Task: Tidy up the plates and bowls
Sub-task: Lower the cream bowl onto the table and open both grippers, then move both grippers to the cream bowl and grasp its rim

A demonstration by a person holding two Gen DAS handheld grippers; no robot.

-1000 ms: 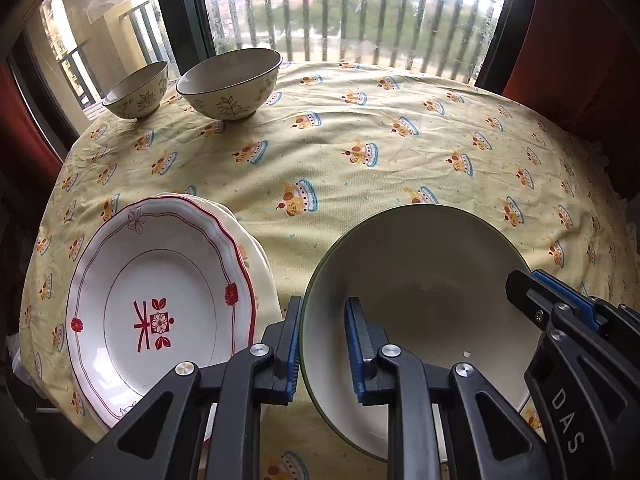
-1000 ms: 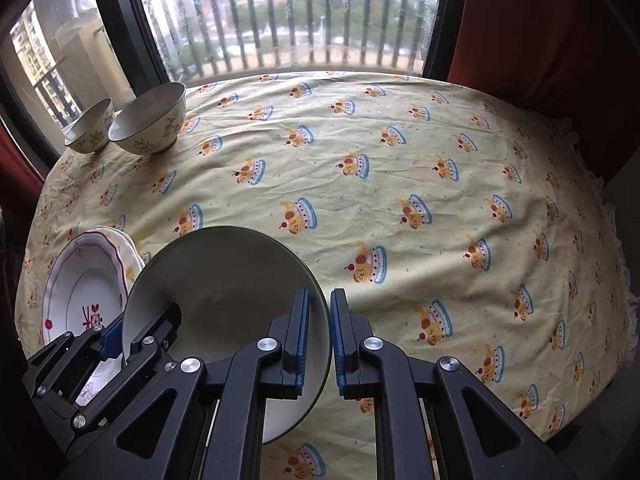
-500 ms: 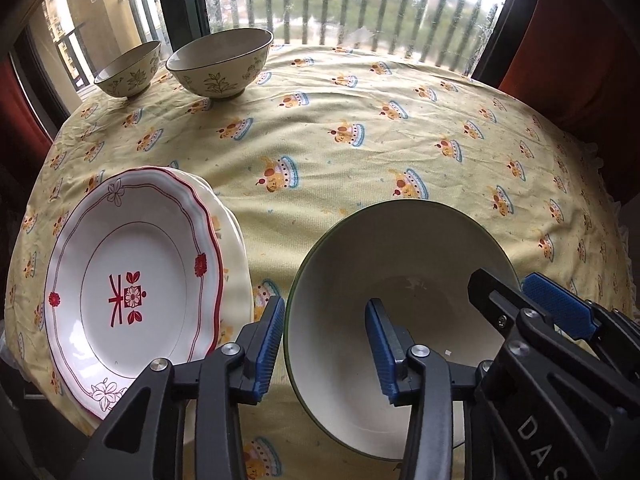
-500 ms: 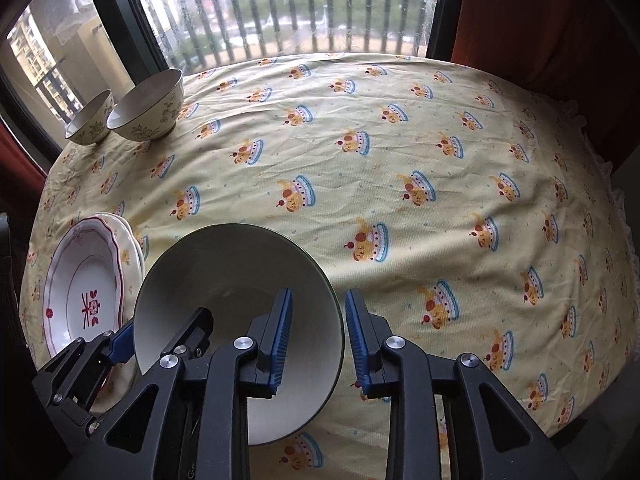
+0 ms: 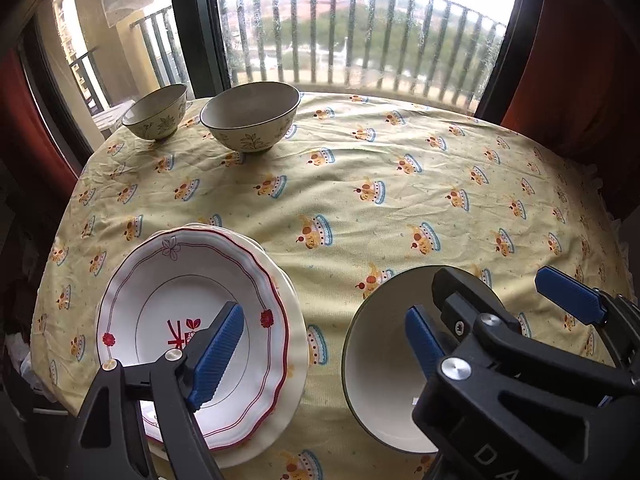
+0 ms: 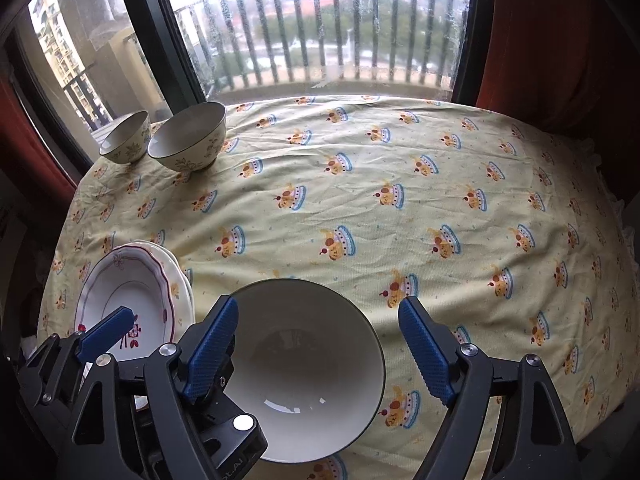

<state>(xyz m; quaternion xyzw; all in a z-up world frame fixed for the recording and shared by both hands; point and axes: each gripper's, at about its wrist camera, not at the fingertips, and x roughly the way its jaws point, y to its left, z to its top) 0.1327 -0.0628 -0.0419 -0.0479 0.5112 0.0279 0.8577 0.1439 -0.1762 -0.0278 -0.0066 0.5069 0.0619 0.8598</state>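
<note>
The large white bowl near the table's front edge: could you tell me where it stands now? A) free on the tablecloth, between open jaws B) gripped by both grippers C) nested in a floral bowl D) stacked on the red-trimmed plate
A: the large white bowl rests on the tablecloth, and neither the left gripper nor the right gripper presses on it.

Glossy glazed ceramic bowl (image 6: 304, 368) between the right fingers (image 6: 212, 344), whose blue pads look ribbed and rubbery; wrinkled matt cloth (image 6: 360, 208) beyond them covers the worktop.
</note>
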